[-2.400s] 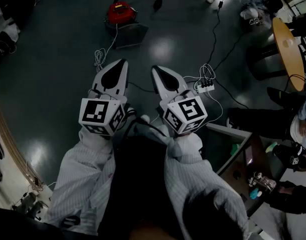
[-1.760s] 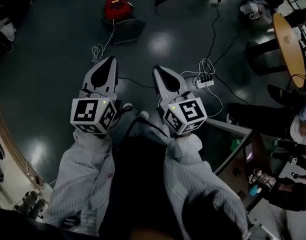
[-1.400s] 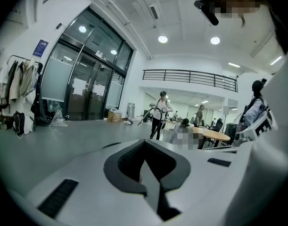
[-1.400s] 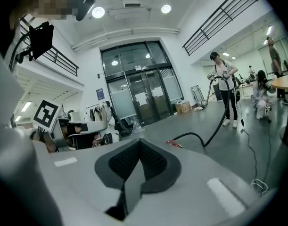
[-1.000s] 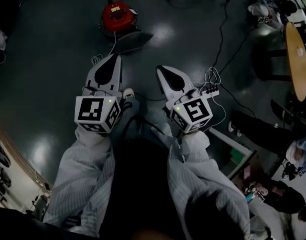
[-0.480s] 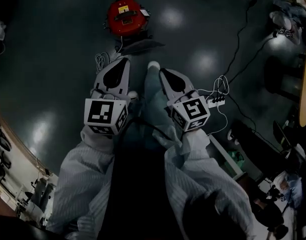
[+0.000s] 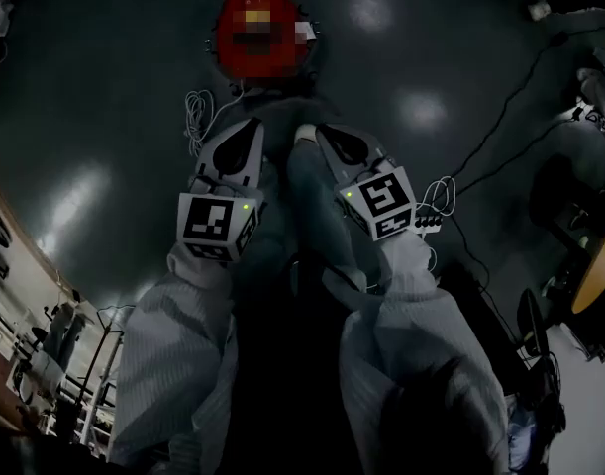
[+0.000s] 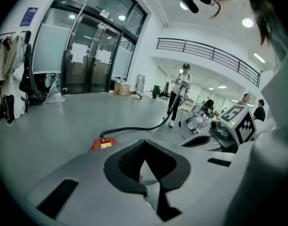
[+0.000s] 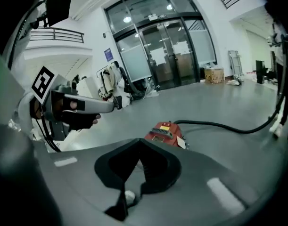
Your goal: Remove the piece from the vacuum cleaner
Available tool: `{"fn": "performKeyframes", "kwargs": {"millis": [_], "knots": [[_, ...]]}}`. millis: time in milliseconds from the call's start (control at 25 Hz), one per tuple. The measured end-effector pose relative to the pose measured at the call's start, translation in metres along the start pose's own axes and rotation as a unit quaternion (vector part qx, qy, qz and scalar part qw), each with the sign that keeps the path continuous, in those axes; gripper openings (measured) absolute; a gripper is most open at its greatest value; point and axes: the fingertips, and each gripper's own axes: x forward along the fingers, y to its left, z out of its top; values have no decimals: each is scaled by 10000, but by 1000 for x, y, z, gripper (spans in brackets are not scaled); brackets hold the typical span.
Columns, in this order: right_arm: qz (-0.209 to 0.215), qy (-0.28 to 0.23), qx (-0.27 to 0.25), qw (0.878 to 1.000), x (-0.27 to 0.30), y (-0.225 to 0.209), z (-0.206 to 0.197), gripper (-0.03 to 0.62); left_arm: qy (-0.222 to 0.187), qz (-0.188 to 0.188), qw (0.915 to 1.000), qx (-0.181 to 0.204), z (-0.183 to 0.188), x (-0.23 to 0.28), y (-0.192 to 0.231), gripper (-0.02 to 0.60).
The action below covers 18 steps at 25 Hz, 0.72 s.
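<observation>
The red vacuum cleaner (image 7: 262, 30) stands on the dark floor at the top of the head view, partly under a mosaic patch. A black hose (image 8: 134, 127) runs off from it. My left gripper (image 7: 245, 135) and right gripper (image 7: 332, 139) hang side by side just short of it, both shut and holding nothing. In the left gripper view the vacuum cleaner (image 8: 103, 143) shows low beyond the left gripper (image 8: 144, 145). The right gripper view has the vacuum cleaner (image 9: 165, 132) just past the right gripper (image 9: 140, 144), with the left gripper (image 9: 75, 106) at its left.
A coiled white cable (image 7: 195, 117) lies left of the vacuum cleaner. A power strip (image 7: 428, 221) with cords lies right of my right gripper. My shoe (image 7: 302, 135) shows between the grippers. People (image 8: 179, 94) stand far off; glass doors (image 9: 172, 55) close the hall.
The vacuum cleaner has come closer and now sits directly ahead of both grippers. Both grippers stayed shut and side by side.
</observation>
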Motion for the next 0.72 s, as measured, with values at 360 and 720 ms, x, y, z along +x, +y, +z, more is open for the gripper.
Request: {"fn": "performKeyframes", "kwargs": {"millis": [360,720], "knots": [[555,1506,117,9870,118,-75,-133,41,1149,-836,9875,676,-124,135,43,6],[710,2058,-1724,9607,185,-97,-199,138,1848,-894,9755,790,-187,197,91,65]]}}
